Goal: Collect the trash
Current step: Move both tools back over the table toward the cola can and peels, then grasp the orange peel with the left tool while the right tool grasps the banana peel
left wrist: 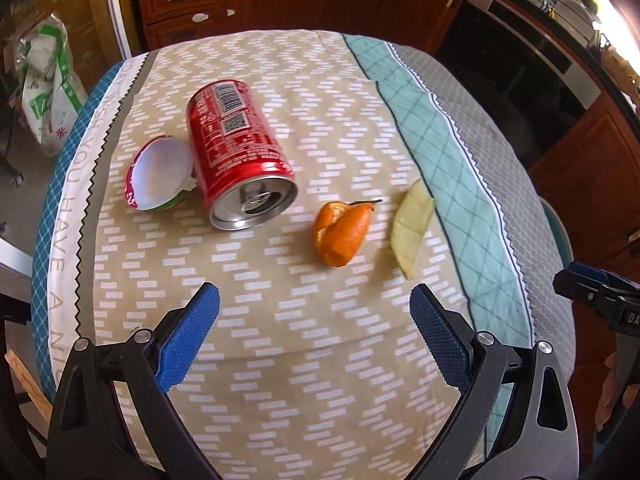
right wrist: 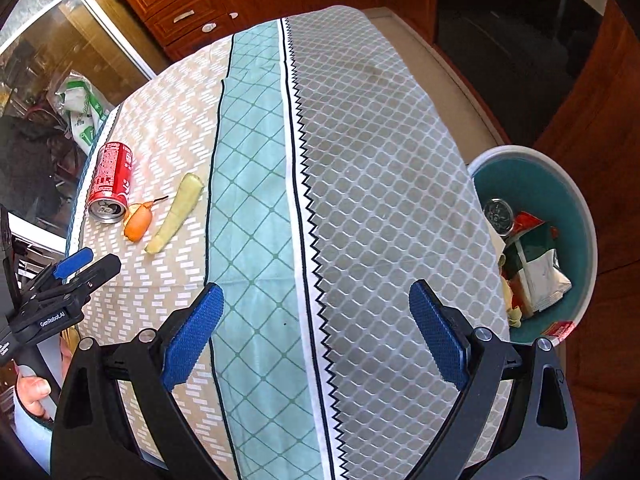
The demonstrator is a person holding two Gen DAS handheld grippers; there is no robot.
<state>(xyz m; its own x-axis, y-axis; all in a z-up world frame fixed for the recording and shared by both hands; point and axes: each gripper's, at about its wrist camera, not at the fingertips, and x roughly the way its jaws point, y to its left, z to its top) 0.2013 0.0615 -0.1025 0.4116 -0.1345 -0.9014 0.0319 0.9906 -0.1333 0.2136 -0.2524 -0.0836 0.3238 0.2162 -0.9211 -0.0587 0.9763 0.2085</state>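
Observation:
A red soda can (left wrist: pixel 240 152) lies on its side on the patterned tablecloth (left wrist: pixel 280 320), with a small cup with a peeled white lid (left wrist: pixel 160 174) against its left. To the right lie an orange peel (left wrist: pixel 340 234) and a pale fruit peel strip (left wrist: pixel 412 228). My left gripper (left wrist: pixel 314 332) hovers open above the cloth, nearer than all of them. In the right wrist view the can (right wrist: pixel 110 182), orange peel (right wrist: pixel 138 222) and pale peel (right wrist: pixel 174 214) sit far left. My right gripper (right wrist: pixel 316 332) is open over the teal and grey stripes, holding nothing.
A teal bin with a white rim (right wrist: pixel 576 200) stands beside the table's right edge, holding a can and wrappers. Wooden drawers (left wrist: pixel 188 4) stand behind the table. A white and green plastic bag (left wrist: pixel 48 80) sits on the floor at the left. A hand (right wrist: pixel 34 392) grips the left tool's handle.

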